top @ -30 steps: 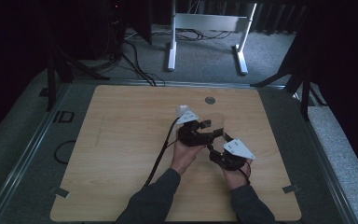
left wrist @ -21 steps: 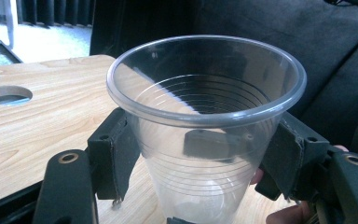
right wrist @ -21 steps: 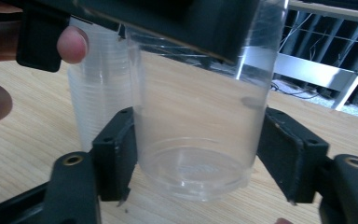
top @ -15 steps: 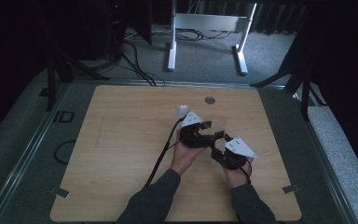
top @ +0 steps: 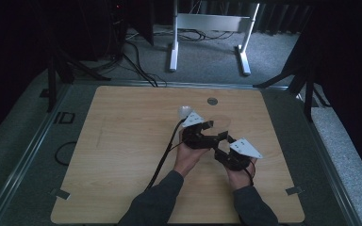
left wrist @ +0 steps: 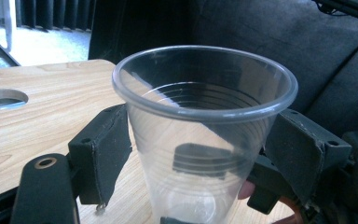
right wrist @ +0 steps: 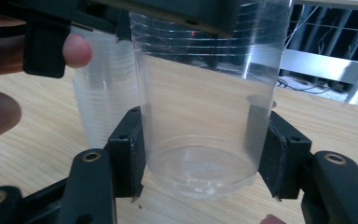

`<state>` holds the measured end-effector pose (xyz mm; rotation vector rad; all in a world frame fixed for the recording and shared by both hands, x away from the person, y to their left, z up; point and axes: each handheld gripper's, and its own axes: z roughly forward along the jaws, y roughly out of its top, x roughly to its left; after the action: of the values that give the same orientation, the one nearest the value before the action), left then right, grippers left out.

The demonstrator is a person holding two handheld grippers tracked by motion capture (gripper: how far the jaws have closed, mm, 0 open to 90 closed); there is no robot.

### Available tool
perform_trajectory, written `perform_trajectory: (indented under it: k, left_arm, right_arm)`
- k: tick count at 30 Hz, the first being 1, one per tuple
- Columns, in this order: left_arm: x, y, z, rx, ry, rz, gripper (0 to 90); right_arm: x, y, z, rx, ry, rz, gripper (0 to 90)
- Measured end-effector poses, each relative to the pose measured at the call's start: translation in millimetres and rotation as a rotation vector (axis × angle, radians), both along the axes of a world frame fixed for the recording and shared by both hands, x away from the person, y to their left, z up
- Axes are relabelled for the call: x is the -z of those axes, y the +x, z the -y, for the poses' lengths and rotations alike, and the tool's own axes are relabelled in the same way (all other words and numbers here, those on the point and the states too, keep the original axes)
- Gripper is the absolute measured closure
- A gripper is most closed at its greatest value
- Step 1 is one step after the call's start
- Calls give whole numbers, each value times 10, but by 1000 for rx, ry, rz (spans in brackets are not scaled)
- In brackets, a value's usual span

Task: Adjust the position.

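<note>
While the right gripper [right wrist: 200,158] pinched the clear plastic cup [right wrist: 200,116] near its base, the left gripper's [left wrist: 200,154] jaws, just opening, flanked it higher up without pressing.

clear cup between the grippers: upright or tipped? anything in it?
Upright and empty. The clear cup has its rim on top and level, and its base sits by the wooden table; the bottom shows bare through the wall.

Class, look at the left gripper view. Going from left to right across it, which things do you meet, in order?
Round hole in the wooden tabletop → left black jaw → clear ribbed plastic cup → right black jaw.
</note>
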<state>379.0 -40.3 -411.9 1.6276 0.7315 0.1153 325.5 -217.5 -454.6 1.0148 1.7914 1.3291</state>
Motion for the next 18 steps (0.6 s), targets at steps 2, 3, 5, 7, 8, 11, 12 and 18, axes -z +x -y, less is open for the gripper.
perform_trajectory:
  k: [2, 3, 5, 7, 8, 11, 12, 18]
  left_arm:
    - [2, -2, 6, -4, -1, 4, 221]
    - [4, 2, 10, -7, 0, 3, 217]
    - [6, 2, 11, -11, 1, 6, 217]
    - [7, 2, 14, -15, 4, 9, 217]
    - [8, 2, 15, -15, 4, 10, 213]
    - [9, -2, 20, -15, 3, 13, 211]
    - [8, -3, 21, -14, 3, 15, 211]
    - [0, -15, 24, -21, -7, 25, 213]
  right_arm:
    - [2, 0, -2, -2, -1, 0, 412]
    - [6, 0, -9, -8, 3, -2, 412]
    - [9, 0, -14, -12, 7, -6, 412]
    - [10, -1, -16, -13, 8, -6, 412]
    - [11, -3, -19, -16, 8, -6, 412]
    - [15, -4, -25, -23, 14, -13, 412]
    - [15, -4, -25, -23, 14, -13, 412]
    - [21, -3, -21, -32, 25, -15, 412]
